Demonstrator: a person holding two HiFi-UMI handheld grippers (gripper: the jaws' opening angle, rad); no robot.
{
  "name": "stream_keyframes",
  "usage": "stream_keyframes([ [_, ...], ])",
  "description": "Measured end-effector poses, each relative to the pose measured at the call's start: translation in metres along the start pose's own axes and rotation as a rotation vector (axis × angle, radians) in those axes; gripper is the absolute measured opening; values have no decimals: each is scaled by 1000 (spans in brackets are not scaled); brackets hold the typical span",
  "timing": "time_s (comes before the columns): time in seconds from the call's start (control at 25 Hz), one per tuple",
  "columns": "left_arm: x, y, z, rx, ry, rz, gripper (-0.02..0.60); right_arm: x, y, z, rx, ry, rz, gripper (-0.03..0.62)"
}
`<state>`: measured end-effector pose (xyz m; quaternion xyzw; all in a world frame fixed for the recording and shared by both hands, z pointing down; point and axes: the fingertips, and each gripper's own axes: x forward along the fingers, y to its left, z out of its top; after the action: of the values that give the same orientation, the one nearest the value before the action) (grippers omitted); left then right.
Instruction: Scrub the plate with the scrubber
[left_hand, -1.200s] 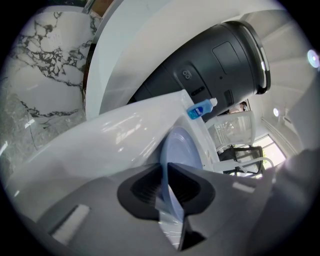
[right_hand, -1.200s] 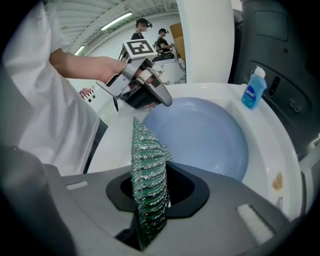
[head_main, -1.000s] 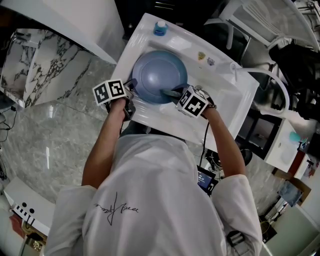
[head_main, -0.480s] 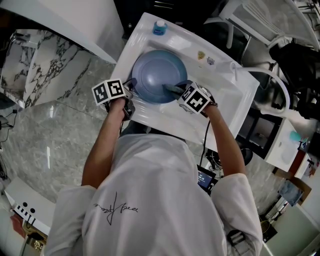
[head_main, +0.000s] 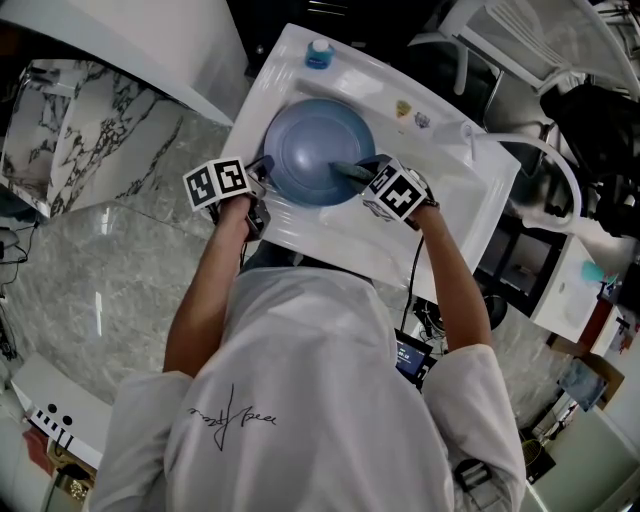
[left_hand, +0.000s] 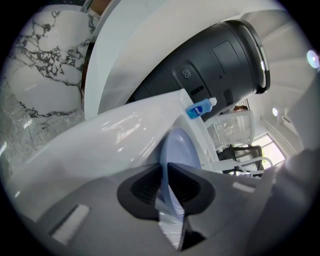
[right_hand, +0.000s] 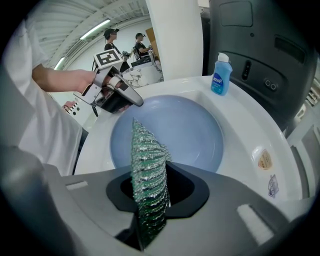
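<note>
From above, the round pale-blue plate (head_main: 318, 150) lies face up in the white moulded sink (head_main: 450, 215). My left claw (head_main: 264, 175) pinches its near rim, I judge to stop it sliding, while my right claw (head_main: 352, 172) reaches over its middle. Along my left jaws the plate shows edge-on, rim clamped between the pads, its face running away from me. Along my right jaws the green glittery mesh scrubber (right_hand: 147, 185) stands on edge, clamped tight, its long axis pointing forward at the plate's hollow.
</note>
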<state>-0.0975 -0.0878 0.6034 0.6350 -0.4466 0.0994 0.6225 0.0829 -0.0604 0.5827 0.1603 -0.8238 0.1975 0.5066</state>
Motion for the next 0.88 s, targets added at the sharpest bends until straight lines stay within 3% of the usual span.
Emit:
stream_keyframes([
  [0.52,0,0,-1,11,12,-4,101,-6,-20,2,82,-54,2,63],
  [0.88,0,0,0,19,20,-5,103,-15,-49,6,231,-141,-7,63],
])
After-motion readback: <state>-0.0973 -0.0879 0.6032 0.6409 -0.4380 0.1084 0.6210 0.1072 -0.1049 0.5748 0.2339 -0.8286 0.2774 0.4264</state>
